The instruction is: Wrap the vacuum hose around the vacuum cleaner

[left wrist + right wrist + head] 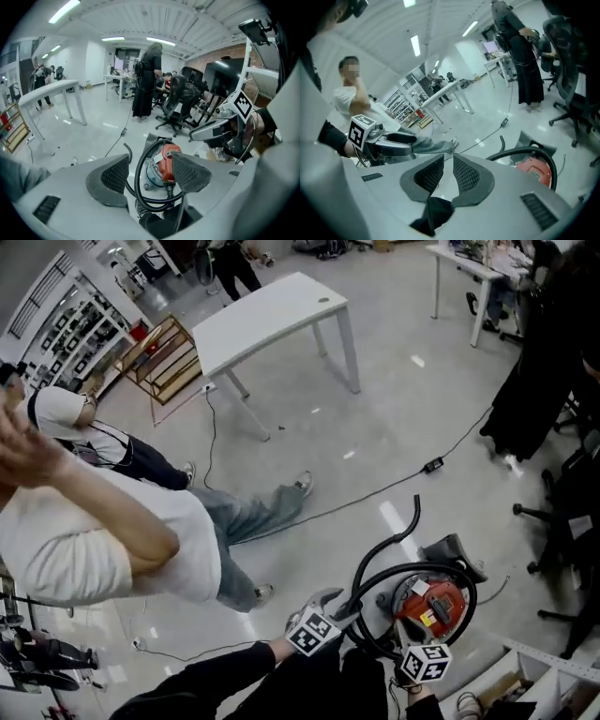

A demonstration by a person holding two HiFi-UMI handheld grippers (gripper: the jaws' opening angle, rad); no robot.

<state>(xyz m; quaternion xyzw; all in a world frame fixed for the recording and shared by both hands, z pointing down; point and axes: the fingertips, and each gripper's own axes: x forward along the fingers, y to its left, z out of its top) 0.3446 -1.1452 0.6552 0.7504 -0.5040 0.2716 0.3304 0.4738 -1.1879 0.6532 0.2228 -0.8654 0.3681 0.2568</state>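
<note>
The vacuum cleaner (431, 604), red on top with a grey body, stands on the floor just below me. Its black ribbed hose (375, 563) loops around the body, and the free end curves up and away. My left gripper (330, 607) hovers at the loop's left side. In the left gripper view that left gripper (150, 159) is open, and the hose (139, 180) and vacuum cleaner (164, 164) show between its pads without touching them. My right gripper (448, 159) has its jaws almost together with nothing between them; the vacuum cleaner (534, 169) lies off to its right.
A person in a white shirt (94, 540) sits on the floor to the left. A white table (262, 320) stands further back. A black cable (375, 493) crosses the floor. Office chairs (562, 521) and a person in black (534, 381) stand on the right.
</note>
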